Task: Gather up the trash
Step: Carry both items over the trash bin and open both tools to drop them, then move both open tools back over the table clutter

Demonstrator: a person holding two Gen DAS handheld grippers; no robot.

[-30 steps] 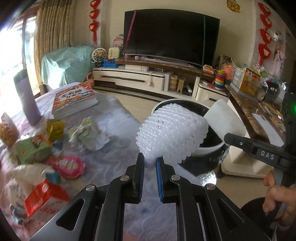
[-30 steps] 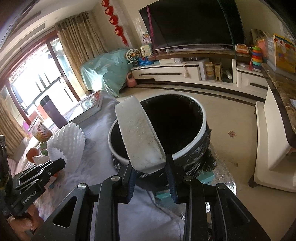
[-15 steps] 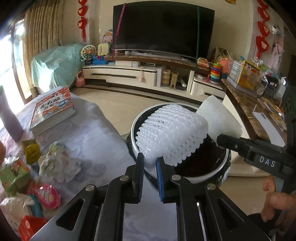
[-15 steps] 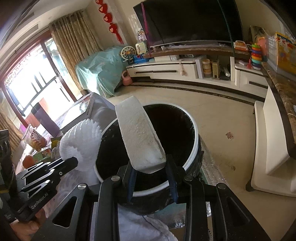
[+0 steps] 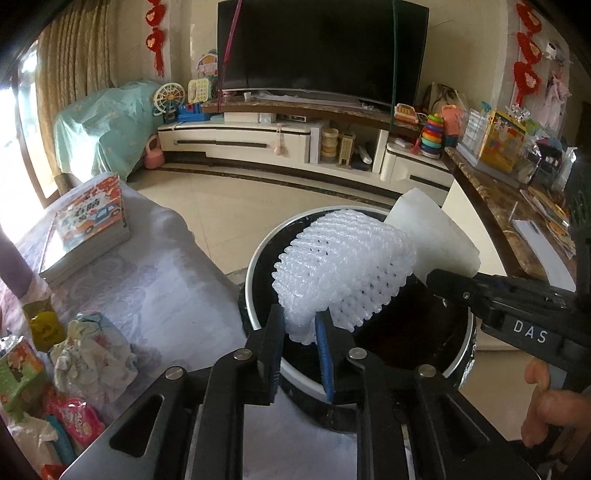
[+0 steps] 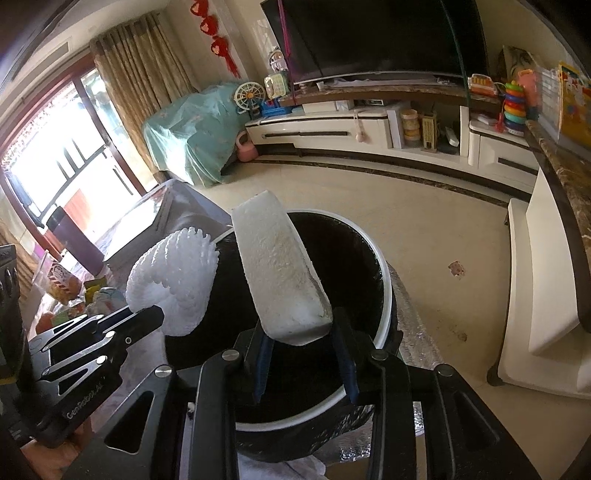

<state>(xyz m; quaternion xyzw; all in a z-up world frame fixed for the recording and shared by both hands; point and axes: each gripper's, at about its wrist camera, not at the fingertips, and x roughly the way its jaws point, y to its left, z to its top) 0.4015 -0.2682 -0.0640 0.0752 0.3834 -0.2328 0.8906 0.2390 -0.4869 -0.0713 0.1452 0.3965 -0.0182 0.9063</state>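
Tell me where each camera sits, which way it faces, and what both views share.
Left wrist: on the left gripper, facing the trash bin and TV wall; its fingers pinch the foam net; the right gripper and a hand show at right.
Right wrist: on the right gripper, facing the bin; it holds the foam block; the left gripper shows at left.
Shared: bin, net, block, TV.

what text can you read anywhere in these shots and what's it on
"DAS": white letters on the side of the right tool, seen from the left wrist view.
"GenRobot.AI": printed on the side of the left tool, seen from the right wrist view.
Cover of the book on the table: large characters, too blurred to read.
Snack wrappers and the yellow box on the counter: print too small to read.
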